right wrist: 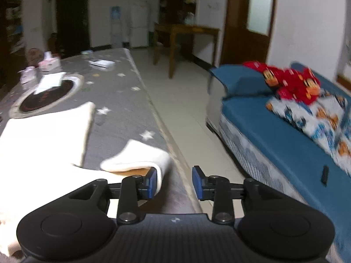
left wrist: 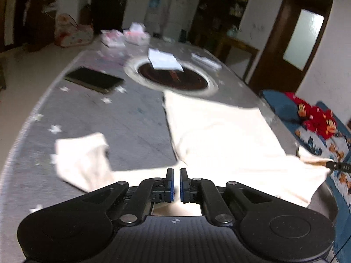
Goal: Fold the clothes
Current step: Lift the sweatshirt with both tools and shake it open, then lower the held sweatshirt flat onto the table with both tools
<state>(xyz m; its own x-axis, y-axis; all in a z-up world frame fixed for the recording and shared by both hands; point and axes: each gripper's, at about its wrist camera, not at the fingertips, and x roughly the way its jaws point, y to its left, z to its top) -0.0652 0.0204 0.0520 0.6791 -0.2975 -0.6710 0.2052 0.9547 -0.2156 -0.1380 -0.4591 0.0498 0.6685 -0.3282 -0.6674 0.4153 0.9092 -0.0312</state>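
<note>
The cream long-sleeve top [left wrist: 219, 135] lies spread on the grey star-print table [left wrist: 131, 114], sleeves still out, so with your left gripper [left wrist: 177, 185] nearly closed over its near edge (can't tell if it's pinching cloth) and your right gripper [right wrist: 174, 183] wide open beside the right sleeve [right wrist: 140, 155], you look mid-fold and that sleeve wants a grab.

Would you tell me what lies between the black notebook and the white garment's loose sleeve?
Only bare grey star-print tablecloth separates the black notebook from the sleeve, in the left wrist view.

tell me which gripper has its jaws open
The right gripper: its jaws stand wide apart beside the cream garment, while the left gripper is nearly shut.
</note>
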